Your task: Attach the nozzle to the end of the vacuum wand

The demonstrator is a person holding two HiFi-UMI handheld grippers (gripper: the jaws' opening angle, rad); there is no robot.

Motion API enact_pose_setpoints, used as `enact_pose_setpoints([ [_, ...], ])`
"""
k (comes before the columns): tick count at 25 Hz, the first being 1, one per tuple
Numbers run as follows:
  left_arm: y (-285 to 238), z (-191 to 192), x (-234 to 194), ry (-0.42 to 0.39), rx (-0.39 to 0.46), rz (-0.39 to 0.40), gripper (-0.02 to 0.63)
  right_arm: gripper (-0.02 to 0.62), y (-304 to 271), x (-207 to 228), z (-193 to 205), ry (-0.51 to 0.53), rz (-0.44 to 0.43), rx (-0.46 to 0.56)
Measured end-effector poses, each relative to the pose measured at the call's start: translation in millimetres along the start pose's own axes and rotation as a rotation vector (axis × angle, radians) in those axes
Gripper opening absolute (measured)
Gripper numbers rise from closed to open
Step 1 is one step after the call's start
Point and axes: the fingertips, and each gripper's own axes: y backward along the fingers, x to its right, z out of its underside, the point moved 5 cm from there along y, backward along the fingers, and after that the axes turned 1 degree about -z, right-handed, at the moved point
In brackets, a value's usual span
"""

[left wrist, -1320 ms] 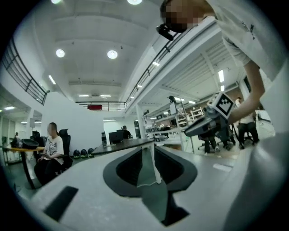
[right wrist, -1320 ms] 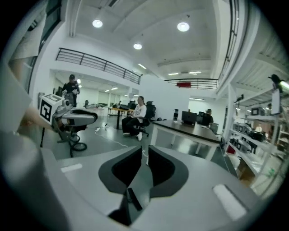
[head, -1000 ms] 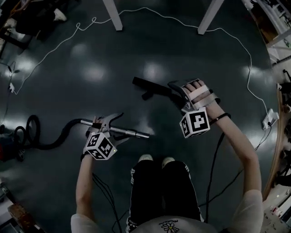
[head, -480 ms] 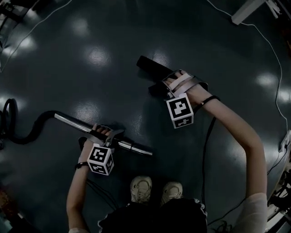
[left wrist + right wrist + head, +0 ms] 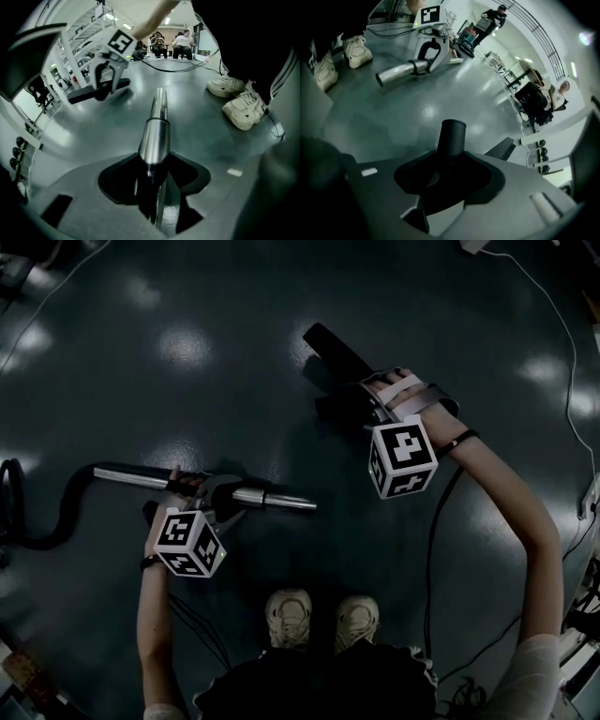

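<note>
**Left gripper** (image 5: 221, 493): its jaws have just been closing and now clamp the vacuum wand (image 5: 281, 501) across its metal tube. The marker cube sits on the person's side. In the left gripper view the bright tube (image 5: 157, 129) runs straight out between the dark pads. A stepped collar lies just beyond them, and the narrower end points away.

**Vacuum wand:** level and low over the floor (image 5: 234, 409), with its free end toward the person's right, ahead of the shoes (image 5: 291, 610). No view settles whether it touches the floor. Only the head view shows the far end joining a black hose (image 5: 56, 517), which curves off the left edge.

**Right gripper** (image 5: 361, 401): its jaws have just been closing and are now shut round the nozzle (image 5: 330, 345).

**Nozzle:** black, well apart from the wand's free end, ahead of it and to the right.
- Head view: a long body slanting away from the gripper.
- Right gripper view: only a round open neck (image 5: 451, 133) standing out between the jaws, with the wand (image 5: 396, 73) beyond it in the other gripper.
- Left gripper view: a flat bar (image 5: 86, 96) seen side-on, low on the floor under the right gripper.

**Surroundings**
- Head view only: a white cable (image 5: 567, 334) at the upper right.
- Left gripper view only: seated people (image 5: 171, 40) at the far end of the room.
- Right gripper view only: a standing person (image 5: 494, 16).
</note>
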Motion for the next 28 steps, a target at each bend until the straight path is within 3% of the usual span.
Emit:
enact_pose_setpoints([
  [4,-0.6,-35.7,-41.2,-0.011,0.084,-0.089,0.204,0.192,54.7,-58.6,34.5,-0.204,-0.079,-0.064],
  [8,-12.7,-74.1,-48.3,-0.059,0.151,-0.101,0.201,0.192,79.2,-115.8,29.6,-0.454,-0.169,-0.057],
  [14,-23.9,-92.4,-43.3,-0.073,0.163,-0.090,0.193,0.190,81.6,-140.7,12.7,-0.586,-0.185,0.021],
  [18,-24.5,-98.2,-45.3,-0.075,0.187,-0.102,0.192,0.189,84.0,-136.2,16.3,-0.522,-0.145,0.009],
  [22,-26.2,-115.0,-48.7,-0.095,0.208,-0.090,0.186,0.187,82.8,-121.5,16.4,-0.247,-0.131,-0.060],
  [24,-27.5,-114.7,-44.9,-0.095,0.216,-0.067,0.179,0.187,76.4,-118.0,4.5,-0.301,-0.185,-0.024],
  [26,-31.4,-113.1,-41.4,-0.083,0.228,-0.053,0.179,0.186,72.3,-118.0,-2.6,-0.452,-0.235,0.035],
  [28,-36.1,-114.5,-41.4,-0.110,0.215,-0.069,0.178,0.186,69.1,-118.8,-1.0,-0.490,-0.227,0.035],
])
